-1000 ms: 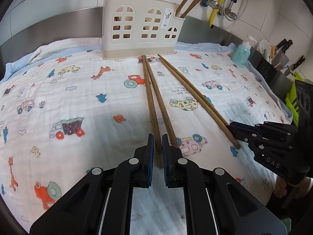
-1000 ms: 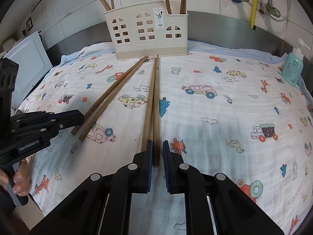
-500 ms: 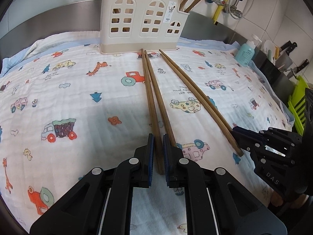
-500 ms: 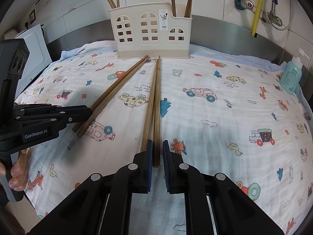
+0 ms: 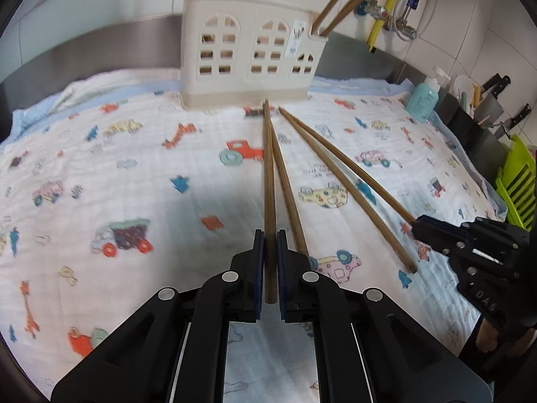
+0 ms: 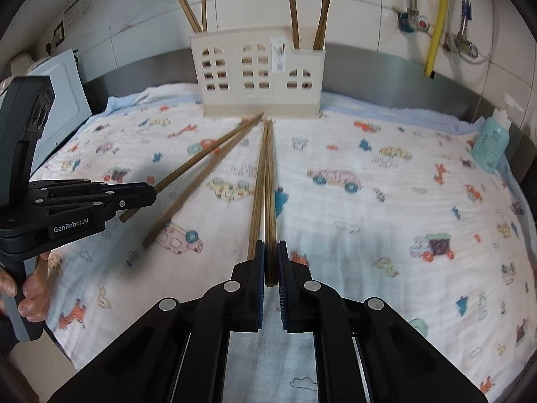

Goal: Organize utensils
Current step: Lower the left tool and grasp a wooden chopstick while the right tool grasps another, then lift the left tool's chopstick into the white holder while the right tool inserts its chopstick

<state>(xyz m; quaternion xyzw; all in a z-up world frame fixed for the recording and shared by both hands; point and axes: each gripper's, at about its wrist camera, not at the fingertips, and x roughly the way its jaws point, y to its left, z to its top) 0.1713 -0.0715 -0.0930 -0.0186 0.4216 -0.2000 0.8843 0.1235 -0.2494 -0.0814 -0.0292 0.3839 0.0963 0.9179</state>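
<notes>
The left tool [image 5: 270, 262] pinched one long wooden chopstick [image 5: 269, 201] near its close end, and the right tool [image 6: 271, 268] pinched another chopstick [image 6: 270, 201] the same way — each one's partner [image 5: 288, 194] lay just beside it. All four sticks lay on the cartoon-car cloth [image 5: 134, 168] over the desk. Their far tips pointed at the cream holder [image 6: 258, 74] at the back — more chopsticks stood in it.

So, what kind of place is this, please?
Most likely a home kitchen counter. A chopstick holder stands against a tiled wall, water pipes and valves run up that wall, and knives stand in a rack to the side. A children's printed cloth covers the counter.
</notes>
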